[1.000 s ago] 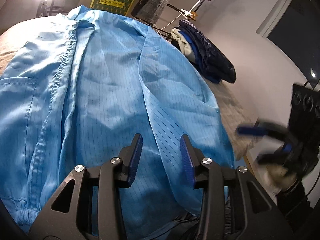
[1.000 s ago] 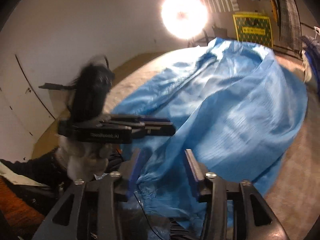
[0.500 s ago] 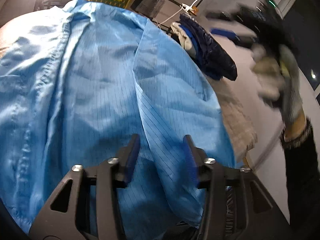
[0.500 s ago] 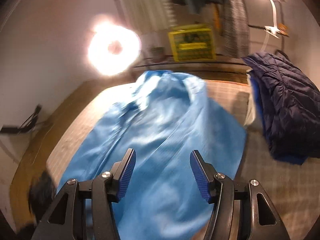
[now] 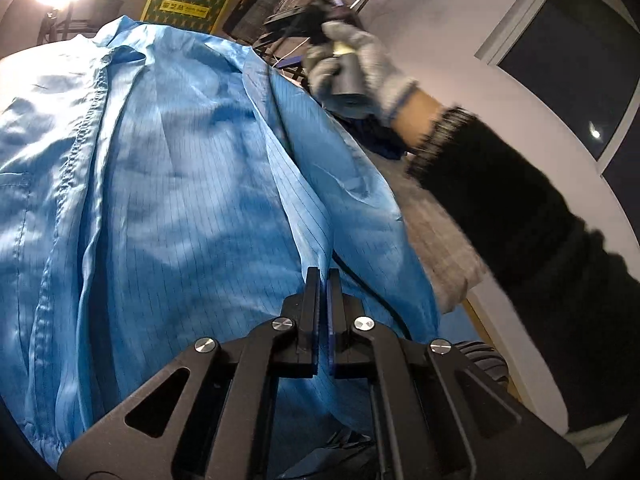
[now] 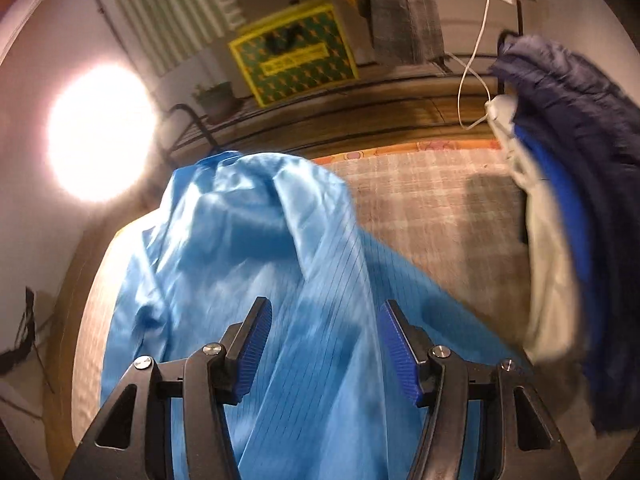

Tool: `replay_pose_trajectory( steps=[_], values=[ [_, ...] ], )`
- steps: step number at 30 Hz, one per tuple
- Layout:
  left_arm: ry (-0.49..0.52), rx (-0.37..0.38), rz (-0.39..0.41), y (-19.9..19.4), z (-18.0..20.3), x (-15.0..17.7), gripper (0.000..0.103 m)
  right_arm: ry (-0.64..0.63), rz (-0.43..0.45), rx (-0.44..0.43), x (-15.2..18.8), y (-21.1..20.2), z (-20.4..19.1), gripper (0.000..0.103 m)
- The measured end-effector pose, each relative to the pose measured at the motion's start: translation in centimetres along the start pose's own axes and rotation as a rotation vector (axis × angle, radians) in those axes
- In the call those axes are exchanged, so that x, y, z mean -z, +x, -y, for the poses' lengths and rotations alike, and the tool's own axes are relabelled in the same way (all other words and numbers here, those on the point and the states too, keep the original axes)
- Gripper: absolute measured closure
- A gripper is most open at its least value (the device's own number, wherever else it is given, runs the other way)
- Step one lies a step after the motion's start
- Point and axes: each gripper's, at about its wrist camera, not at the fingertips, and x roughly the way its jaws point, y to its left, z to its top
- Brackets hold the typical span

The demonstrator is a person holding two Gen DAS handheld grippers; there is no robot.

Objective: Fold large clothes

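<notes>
Here the left gripper (image 5: 323, 276) has its jaws drawn together on a raised ridge of the blue coat (image 5: 168, 184), near its hem edge; they have just been closing, and the cloth runs straight up into the narrow slit between the pads, so it looks pinched, though the contact itself is hidden. The right gripper (image 6: 325, 344) stands with jaws apart above the coat's upper part, nothing between them, the fabric lying below and clear of the pads. The coat is spread front-up across the plaid-covered bed (image 6: 432, 208), collar toward the far end, one sleeve laid down along its side. Judging from this, folding has barely begun: the garment is flattened and one hold appears taken, but no panel has been turned over, and a second hold and every fold remain. The left wrist view alone shows the gloved right hand (image 5: 356, 64) carrying its tool above the coat's shoulder, with a dark sleeve behind it. The right wrist view alone shows the bare stretch of bed beside the coat and the dark jacket pile (image 6: 572, 168) at the bed's far corner.
</notes>
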Motion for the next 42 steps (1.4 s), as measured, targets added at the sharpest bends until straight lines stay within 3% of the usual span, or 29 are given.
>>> replay_pose_trajectory(
  steps=[2, 4, 6, 8, 14, 16, 18, 19, 21, 25, 29, 34, 35, 36, 38, 40, 42],
  values=[
    [0.003, 0.006, -0.001, -0.2, -0.2, 0.0, 0.103, -0.007, 0.005, 0.022, -0.9, 1.6, -0.3, 0.045],
    [-0.003, 0.018, -0.002, -0.3, -0.5, 0.2, 0.103, -0.016, -0.002, 0.016, -1.5, 2.8, -0.7, 0.061],
    [-0.012, 0.022, -0.005, -0.5, -0.9, 0.4, 0.103, -0.024, -0.007, 0.006, -1.9, 3.8, -1.2, 0.091],
    [-0.030, 0.024, -0.006, -0.6, -1.5, 0.5, 0.103, -0.064, 0.003, 0.022, -1.9, 4.2, -2.6, 0.103],
    [-0.036, -0.001, -0.003, -0.8, -2.1, 0.8, 0.103, -0.224, 0.009, 0.006, -2.1, 6.1, -7.7, 0.103],
    [-0.038, -0.009, -0.014, -0.5, -2.2, 1.0, 0.103, -0.255, -0.008, -0.011, -1.9, 6.8, -8.7, 0.095],
    [-0.028, -0.024, -0.020, -0.4, -2.1, 1.3, 0.103, -0.286, -0.005, -0.015, -1.9, 6.1, -9.3, 0.052],
    [-0.028, -0.027, -0.026, -0.3, -2.1, 1.4, 0.103, -0.282, 0.013, -0.030, -1.9, 5.1, -9.1, 0.050],
    [-0.029, -0.034, -0.029, -0.4, -2.2, 1.7, 0.103, -0.260, 0.048, -0.068, -1.9, 2.0, -7.7, 0.053],
    [-0.048, -0.033, -0.015, -0.6, -2.4, 1.8, 0.103, -0.248, 0.095, 0.028, -0.5, -4.2, -3.9, 0.052],
    [-0.027, -0.033, -0.017, -0.3, -1.8, 1.9, 0.103, -0.176, 0.064, 0.111, 2.7, -7.8, 2.6, 0.051],
    [-0.027, -0.067, -0.013, -1.1, -1.2, 2.2, 0.103, -0.060, -0.024, 0.057, 7.7, -8.3, 9.0, 0.050],
    [-0.032, -0.078, -0.008, -1.4, -1.2, 2.2, 0.096, -0.049, -0.037, 0.031, 8.9, -8.3, 9.6, 0.050],
    [-0.041, -0.086, 0.003, -2.0, -1.3, 2.2, 0.082, -0.048, -0.046, 0.012, 9.6, -8.3, 9.9, 0.050],
    [-0.058, -0.091, 0.030, -3.3, -1.2, 2.4, 0.068, -0.053, -0.069, -0.020, 11.1, -8.0, 10.0, 0.050],
    [-0.065, -0.101, 0.040, -4.2, -1.1, 2.4, 0.068, -0.055, -0.087, -0.040, 12.4, -7.5, 9.6, 0.063],
    [-0.064, -0.118, 0.059, -5.1, -0.8, 2.4, 0.066, -0.068, -0.098, -0.042, 13.5, -7.2, 8.9, 0.086]
  ],
)
